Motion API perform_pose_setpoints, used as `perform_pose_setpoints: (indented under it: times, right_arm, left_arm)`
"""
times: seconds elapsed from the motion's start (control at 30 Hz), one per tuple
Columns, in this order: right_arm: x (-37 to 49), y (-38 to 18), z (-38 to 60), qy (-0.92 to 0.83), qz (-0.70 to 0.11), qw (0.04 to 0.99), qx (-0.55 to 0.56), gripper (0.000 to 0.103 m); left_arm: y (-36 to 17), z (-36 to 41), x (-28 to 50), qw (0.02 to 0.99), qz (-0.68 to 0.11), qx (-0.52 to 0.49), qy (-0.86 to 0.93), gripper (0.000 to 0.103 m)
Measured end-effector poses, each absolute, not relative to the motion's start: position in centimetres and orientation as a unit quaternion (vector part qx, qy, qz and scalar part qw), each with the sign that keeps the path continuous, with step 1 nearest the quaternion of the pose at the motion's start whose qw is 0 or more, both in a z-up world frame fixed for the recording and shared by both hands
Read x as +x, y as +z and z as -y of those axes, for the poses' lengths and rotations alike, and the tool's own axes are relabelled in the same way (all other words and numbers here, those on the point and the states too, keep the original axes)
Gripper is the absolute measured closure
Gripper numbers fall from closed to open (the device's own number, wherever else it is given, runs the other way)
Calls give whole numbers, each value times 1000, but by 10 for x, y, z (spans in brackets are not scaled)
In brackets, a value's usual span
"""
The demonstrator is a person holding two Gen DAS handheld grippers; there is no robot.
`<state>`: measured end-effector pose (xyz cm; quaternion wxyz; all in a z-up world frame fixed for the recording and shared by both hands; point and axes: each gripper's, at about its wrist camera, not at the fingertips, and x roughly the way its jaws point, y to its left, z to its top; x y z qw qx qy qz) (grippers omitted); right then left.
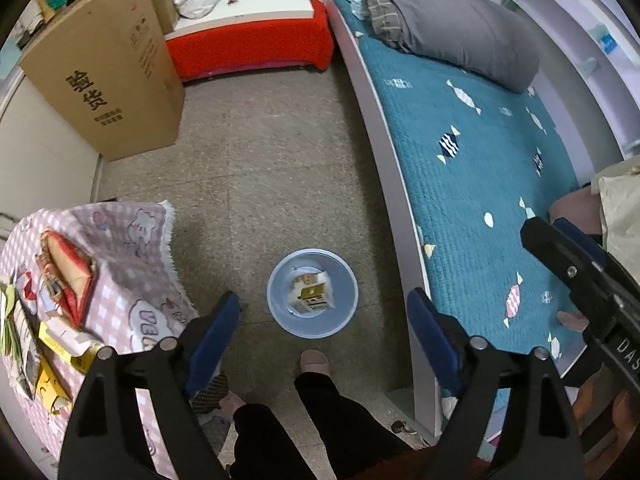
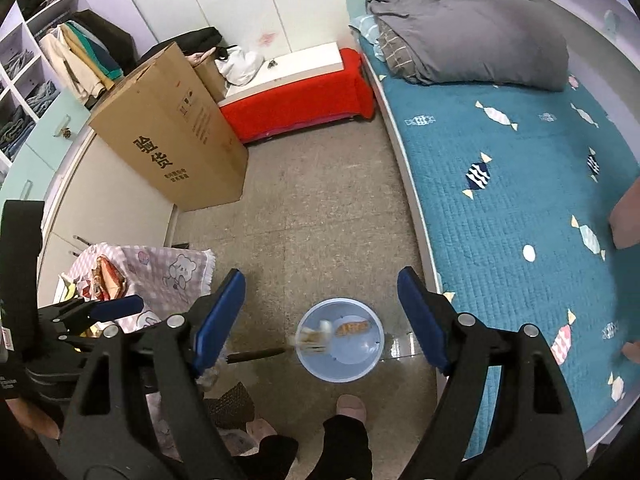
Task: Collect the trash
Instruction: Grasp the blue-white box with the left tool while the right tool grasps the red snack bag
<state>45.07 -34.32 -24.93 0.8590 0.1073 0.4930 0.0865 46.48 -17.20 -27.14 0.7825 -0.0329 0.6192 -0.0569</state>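
Note:
A light blue plastic basin (image 1: 276, 300) (image 2: 360, 360) stands on the floor and holds a snack wrapper (image 1: 312, 292); in the right wrist view the wrappers (image 2: 316, 336) in it look blurred. My left gripper (image 1: 328, 316) is open and empty, high above the basin. My right gripper (image 2: 322, 312) is open and empty, also above the basin; it shows at the right of the left wrist view (image 1: 560, 256). More wrappers and packets (image 1: 64, 276) lie on a small table with a pink checked cloth (image 1: 132, 232) (image 2: 168, 272) to the left.
A bed with a teal quilt (image 1: 472, 160) (image 2: 512, 184) and grey duvet (image 1: 452, 20) runs along the right. A big cardboard box (image 1: 108, 76) (image 2: 176, 140) and a red-covered bench (image 1: 252, 40) stand at the back. The person's legs and slipper (image 1: 316, 364) are below.

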Motion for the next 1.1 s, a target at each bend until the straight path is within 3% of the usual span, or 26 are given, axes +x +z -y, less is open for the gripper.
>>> perform_pose_setpoints:
  times: [0.27, 0.73, 1.1]
  right_arm:
    - [453, -248, 280, 144, -499, 851, 84, 26]
    - [434, -234, 84, 263, -492, 829, 20, 25]
    - [443, -258, -34, 265, -504, 822, 21, 25]
  left_arm:
    - [-254, 106, 440, 796, -602, -68, 4, 19]
    - [-218, -114, 362, 813, -545, -138, 152, 19]
    - [-249, -283, 350, 794, -562, -146, 181, 19]
